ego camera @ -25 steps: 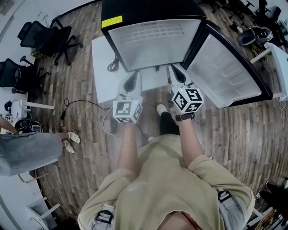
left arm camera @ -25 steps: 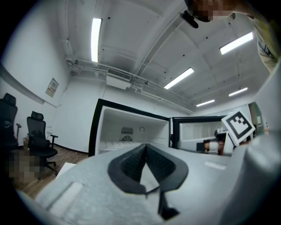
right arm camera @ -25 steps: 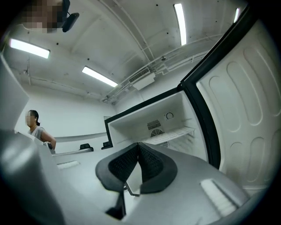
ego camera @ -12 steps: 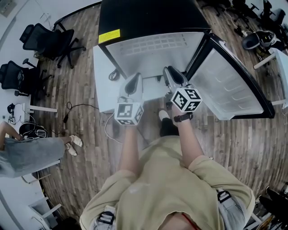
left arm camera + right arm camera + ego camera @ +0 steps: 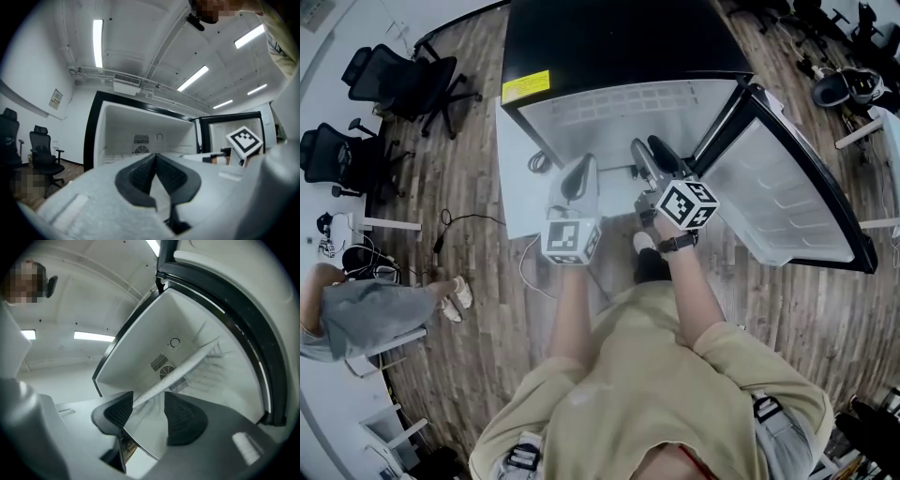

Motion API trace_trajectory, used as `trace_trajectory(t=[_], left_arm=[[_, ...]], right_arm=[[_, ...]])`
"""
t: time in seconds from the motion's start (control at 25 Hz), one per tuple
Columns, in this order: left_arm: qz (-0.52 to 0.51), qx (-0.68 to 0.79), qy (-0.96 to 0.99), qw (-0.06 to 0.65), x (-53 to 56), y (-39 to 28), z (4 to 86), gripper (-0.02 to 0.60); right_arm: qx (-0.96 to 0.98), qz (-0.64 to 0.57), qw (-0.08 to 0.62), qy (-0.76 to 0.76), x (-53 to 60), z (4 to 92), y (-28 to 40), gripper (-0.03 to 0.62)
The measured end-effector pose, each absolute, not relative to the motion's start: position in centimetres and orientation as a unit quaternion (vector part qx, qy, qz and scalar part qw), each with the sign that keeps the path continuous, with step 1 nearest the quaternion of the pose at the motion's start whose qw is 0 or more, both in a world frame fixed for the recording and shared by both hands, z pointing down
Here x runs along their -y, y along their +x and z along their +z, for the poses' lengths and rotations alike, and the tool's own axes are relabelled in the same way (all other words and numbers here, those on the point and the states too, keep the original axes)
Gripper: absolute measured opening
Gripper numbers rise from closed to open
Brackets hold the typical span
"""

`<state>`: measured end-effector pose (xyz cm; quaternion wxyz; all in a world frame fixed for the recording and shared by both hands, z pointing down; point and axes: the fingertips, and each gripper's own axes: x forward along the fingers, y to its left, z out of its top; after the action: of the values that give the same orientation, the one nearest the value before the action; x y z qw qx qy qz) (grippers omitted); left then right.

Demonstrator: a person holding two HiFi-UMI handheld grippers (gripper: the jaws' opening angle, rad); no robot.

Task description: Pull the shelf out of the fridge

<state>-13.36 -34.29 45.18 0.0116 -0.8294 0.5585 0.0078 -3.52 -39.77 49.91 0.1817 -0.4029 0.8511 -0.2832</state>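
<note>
**A:** Where's the shelf?

**B:** The shelf (image 5: 183, 369) sits inside the fridge (image 5: 619, 37). Its front edge runs slantwise through the gap between the fingers (image 5: 185, 416) of the right gripper (image 5: 652, 155).

**A:** Is it gripped?

**B:** No. Those fingers are opening and stand fairly wide. The edge lies right up against one pad, though I can't tell whether it touches. There's a plain gap to the other pad.

**A:** And the left gripper (image 5: 578, 169)?

**B:** Its fingers (image 5: 140, 176) meet at the tips with nothing between them. They point into the fridge's open front, just beside the right fingers.

**A:** What's beyond the fingertips?

**B:** The back wall, with a round fan grille (image 5: 140, 150) straight ahead of the left tips. From the right fingers, the same grille shows just behind the shelf edge.

**A:** The door?

**B:** The door (image 5: 787, 187) is swung wide, out past the outer side of the right fingers.

**A:** Anything else around?

**B:** Office chairs (image 5: 403, 75) stand well off beyond the left fingers' outer side, and a cable (image 5: 469, 220) lies on the wooden floor
</note>
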Motion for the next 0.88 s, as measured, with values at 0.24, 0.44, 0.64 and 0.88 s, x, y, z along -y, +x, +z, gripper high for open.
trace_trajectory(t=[0.24,0.44,0.64,0.88], left_arm=[[0.012,-0.563,-0.826,0.009,35.1,-13.6,45.1,-0.003],[0.008,-0.569,-0.822,0.011,35.6,-14.2,45.2,-0.003],[0.01,-0.569,-0.822,0.008,35.9,-14.3,45.2,-0.003],[0.007,-0.57,-0.822,0.005,35.8,-14.5,45.6,-0.003]], right_arm=[[-0.839,-0.32,0.217,-0.383,41.5,50.6,-4.7,0.252],[-0.811,-0.361,0.264,-0.376,44.1,50.5,-4.8,0.262],[-0.776,-0.403,0.328,-0.358,47.2,49.6,-4.9,0.259],[-0.766,-0.415,0.344,-0.351,49.8,49.5,-5.1,0.255]])
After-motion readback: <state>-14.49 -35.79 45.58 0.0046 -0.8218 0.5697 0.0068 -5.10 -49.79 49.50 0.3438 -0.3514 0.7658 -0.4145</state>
